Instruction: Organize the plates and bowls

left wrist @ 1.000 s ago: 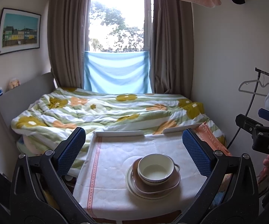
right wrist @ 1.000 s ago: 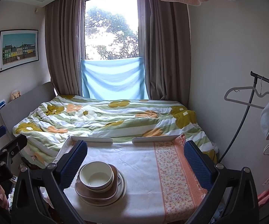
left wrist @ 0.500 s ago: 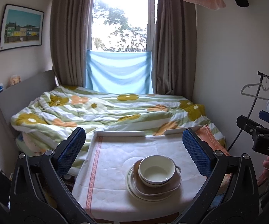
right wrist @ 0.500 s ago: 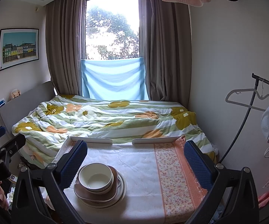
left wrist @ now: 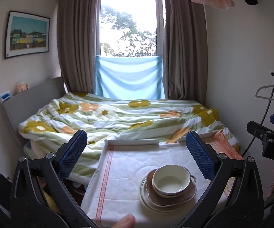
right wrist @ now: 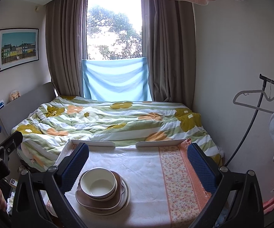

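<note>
Left gripper (left wrist: 136, 152), jaws wide and empty, has drifted left, leaving the white ceramic bowl (left wrist: 171, 180) nested on brown and white plates on the cloth-covered counter (left wrist: 121, 171). Right gripper (right wrist: 138, 163), equally wide and empty, hovers unchanged; the stack looks finished.

Bowl (left wrist: 171, 181) on plates (left wrist: 167, 197) on table (left wrist: 121, 171) — bed (left wrist: 118, 115) behind.

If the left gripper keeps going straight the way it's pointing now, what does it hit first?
Probably nothing nearby. The left gripper is open and aims above the table, past the stacked bowl, which sits low and right. Straight ahead lies the flowered duvet, though depth is uncertain.
</note>
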Action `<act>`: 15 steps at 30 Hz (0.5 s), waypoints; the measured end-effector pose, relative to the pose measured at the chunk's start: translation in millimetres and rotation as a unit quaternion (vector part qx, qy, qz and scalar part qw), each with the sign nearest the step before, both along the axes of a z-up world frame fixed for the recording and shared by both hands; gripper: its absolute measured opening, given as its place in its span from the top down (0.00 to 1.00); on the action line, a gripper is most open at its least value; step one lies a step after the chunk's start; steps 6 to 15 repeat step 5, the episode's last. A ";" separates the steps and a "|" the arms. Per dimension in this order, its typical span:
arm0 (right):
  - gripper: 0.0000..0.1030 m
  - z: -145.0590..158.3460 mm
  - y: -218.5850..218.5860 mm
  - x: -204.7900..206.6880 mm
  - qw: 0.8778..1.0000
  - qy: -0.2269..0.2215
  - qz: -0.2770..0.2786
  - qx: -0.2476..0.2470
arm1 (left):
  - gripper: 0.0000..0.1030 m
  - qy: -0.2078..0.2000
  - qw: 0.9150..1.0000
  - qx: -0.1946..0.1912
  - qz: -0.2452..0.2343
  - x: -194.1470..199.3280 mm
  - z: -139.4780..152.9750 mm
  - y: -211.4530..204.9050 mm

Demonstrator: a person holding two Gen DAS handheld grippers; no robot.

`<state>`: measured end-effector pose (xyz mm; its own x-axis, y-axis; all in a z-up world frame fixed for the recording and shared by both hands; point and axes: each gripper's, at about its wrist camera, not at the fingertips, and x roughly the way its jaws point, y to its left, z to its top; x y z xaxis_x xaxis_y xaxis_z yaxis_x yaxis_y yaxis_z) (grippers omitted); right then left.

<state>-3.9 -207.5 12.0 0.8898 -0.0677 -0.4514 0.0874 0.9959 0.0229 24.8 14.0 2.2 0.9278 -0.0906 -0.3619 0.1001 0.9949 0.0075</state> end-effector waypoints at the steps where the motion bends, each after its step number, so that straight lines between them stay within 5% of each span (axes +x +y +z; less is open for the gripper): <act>1: 0.00 -0.7 -0.1 2.4 1.000 0.001 -0.001 0.001 | 0.00 0.006 1.000 -0.003 -0.004 4.4 -1.9 1.2; 15: 0.00 -3.0 3.2 17.0 1.000 0.005 -0.002 0.003 | 0.00 0.011 1.000 -0.010 -0.005 18.5 -4.6 8.6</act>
